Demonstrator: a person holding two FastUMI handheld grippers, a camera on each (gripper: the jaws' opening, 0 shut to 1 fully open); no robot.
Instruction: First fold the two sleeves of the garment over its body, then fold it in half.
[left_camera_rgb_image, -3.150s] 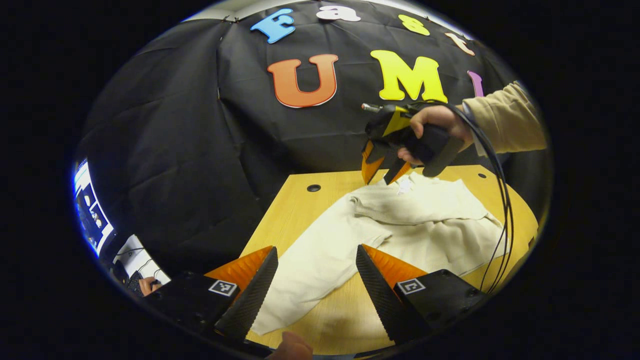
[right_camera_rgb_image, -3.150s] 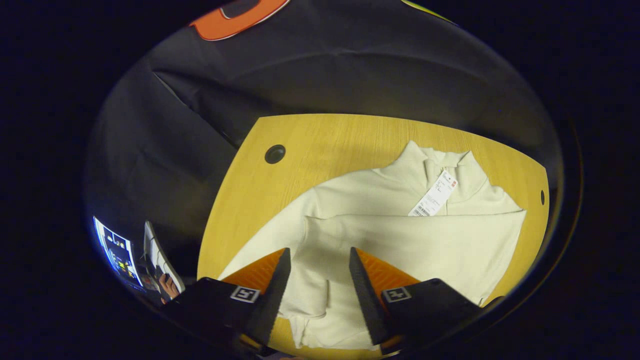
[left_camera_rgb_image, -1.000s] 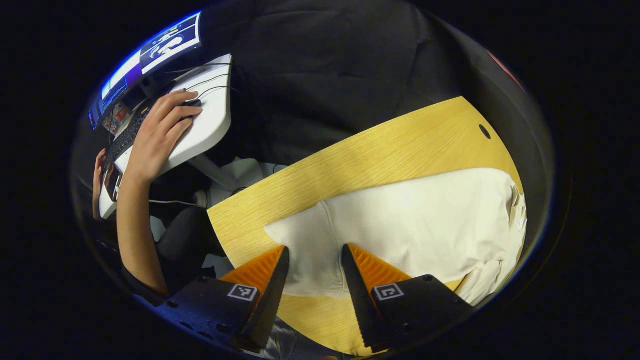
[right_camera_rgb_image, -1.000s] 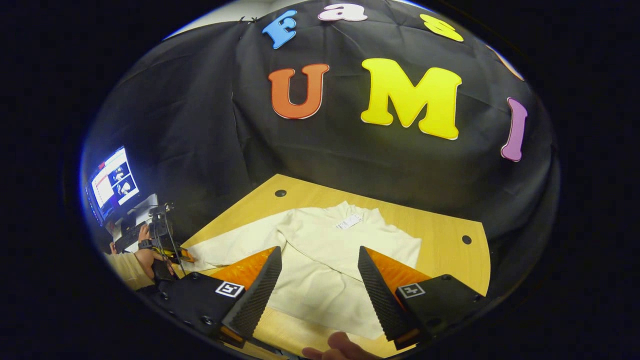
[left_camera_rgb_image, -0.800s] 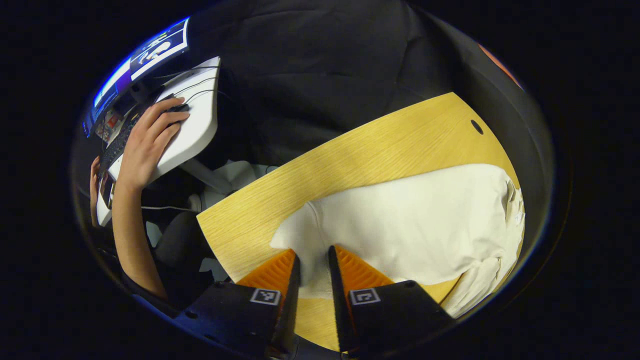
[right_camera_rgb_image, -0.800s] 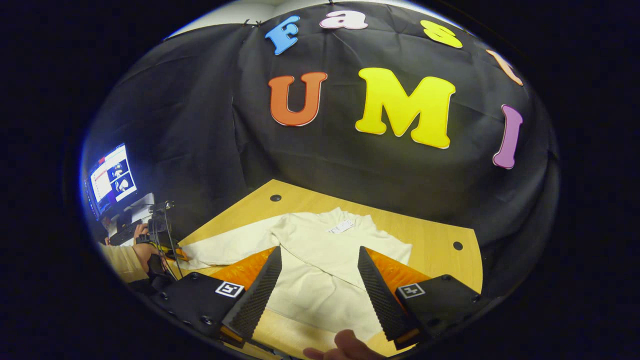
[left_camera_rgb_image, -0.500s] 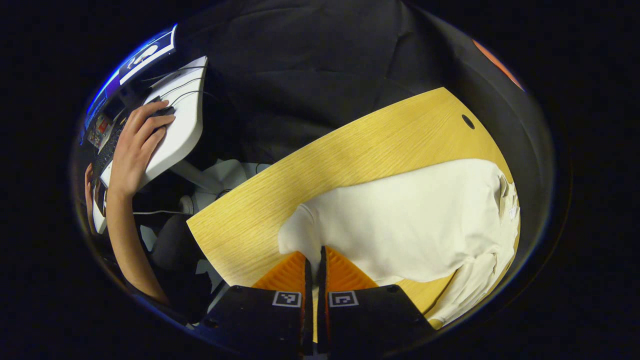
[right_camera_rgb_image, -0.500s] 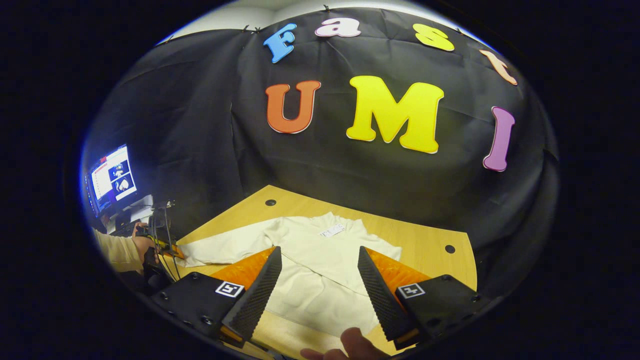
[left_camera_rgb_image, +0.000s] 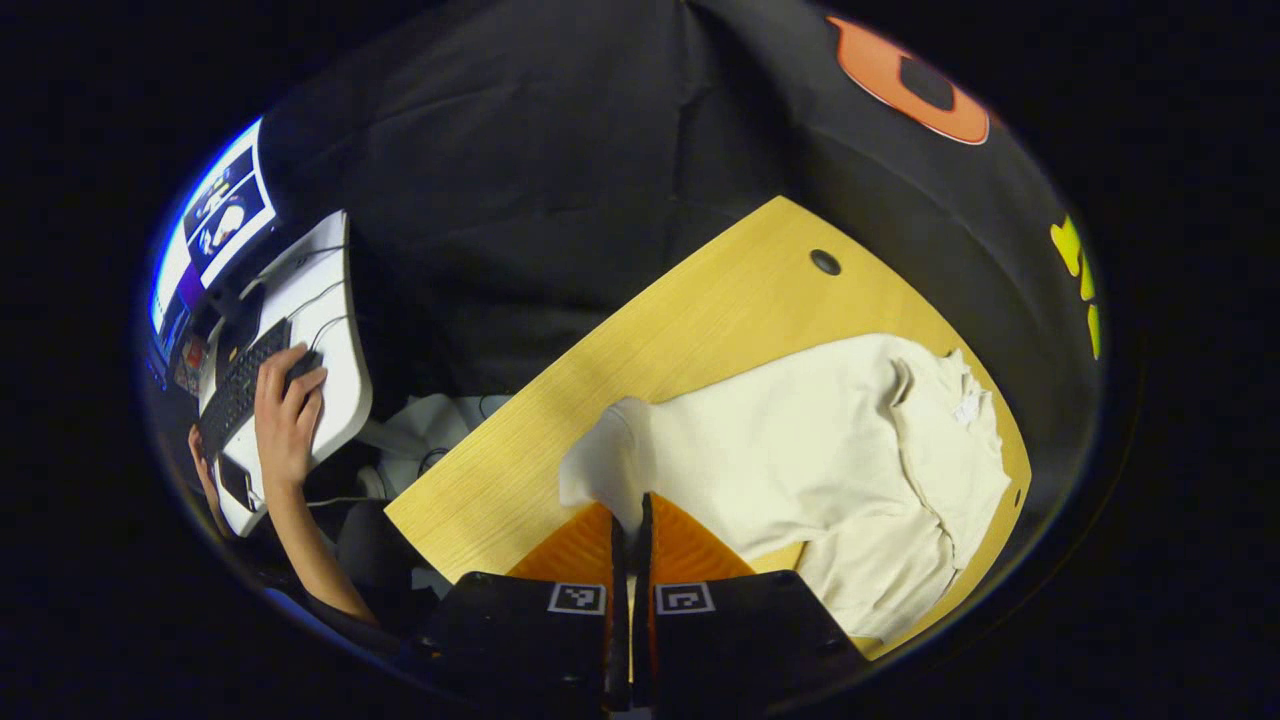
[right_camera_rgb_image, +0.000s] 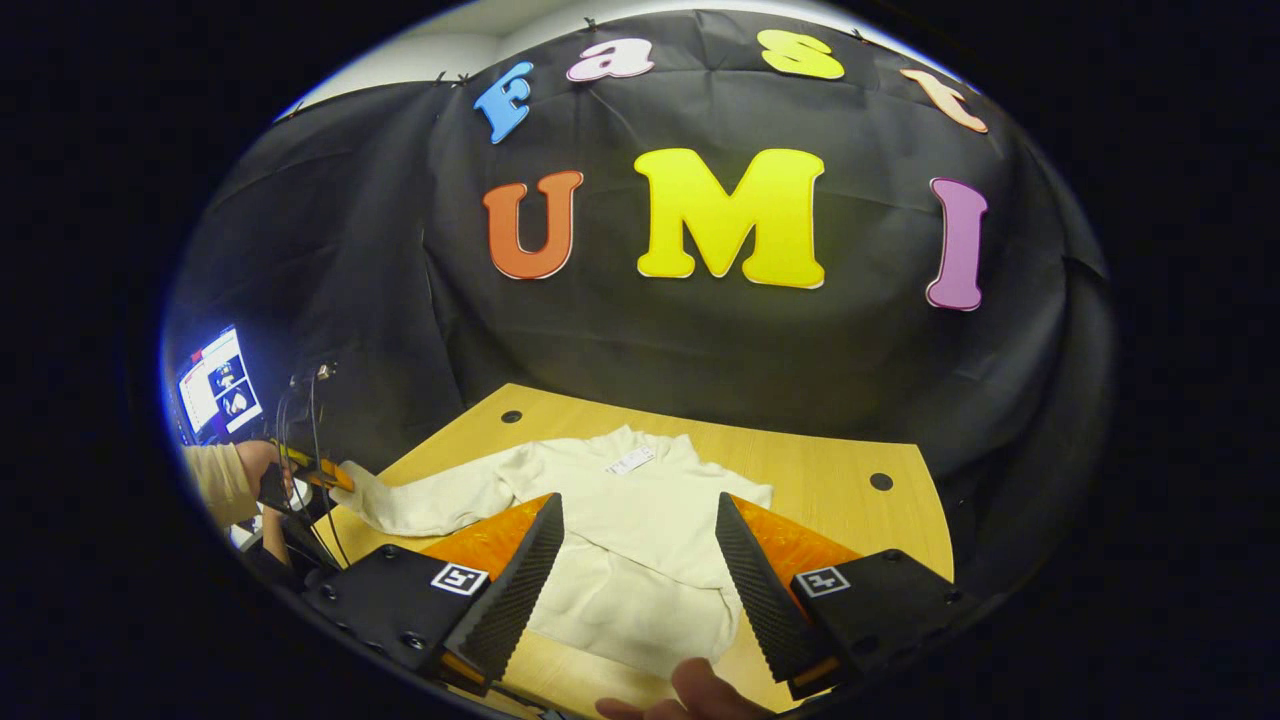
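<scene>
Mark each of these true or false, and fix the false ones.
1. The left claw is shut on the sleeve cuff. True.
2. The right claw grips the garment's hem. False: it hangs open above the garment, holding nothing.
3. The garment lies on a wooden table. True.
4. Both sleeves are out to the sides. False: one already lies folded across the body.
5. A paper tag lies at the collar. True.
</scene>
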